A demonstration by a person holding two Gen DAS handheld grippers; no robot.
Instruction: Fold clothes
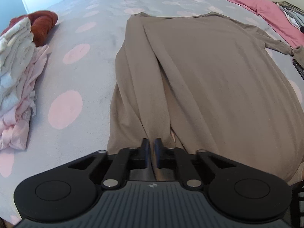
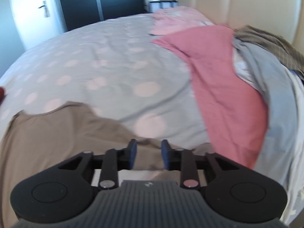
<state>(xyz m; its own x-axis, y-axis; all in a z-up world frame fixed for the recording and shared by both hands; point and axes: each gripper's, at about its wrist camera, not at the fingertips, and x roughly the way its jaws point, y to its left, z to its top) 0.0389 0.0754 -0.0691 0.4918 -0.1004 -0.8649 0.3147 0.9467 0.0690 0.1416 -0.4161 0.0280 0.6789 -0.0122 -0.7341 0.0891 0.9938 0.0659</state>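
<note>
The taupe long-sleeved top [image 1: 205, 79] lies flat, one side folded inward. The left gripper [image 1: 151, 148] pinches its hem; the right gripper [image 2: 148, 153] hovers spread over the blurred sleeve.

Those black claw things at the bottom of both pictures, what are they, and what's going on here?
They are two-finger tools a person holds, one per hand, each with a camera looking along its fingers. One picture is from the left hand-held gripper, whose fingers look nearly closed at the bottom edge of a taupe long-sleeved top; whether cloth is pinched is hard to tell. The other is from the right hand-held gripper, open above that top's side. The top lies on a grey bedspread with pink dots. A pile of clothes sits to the left, a pink sheet to the right.
</note>
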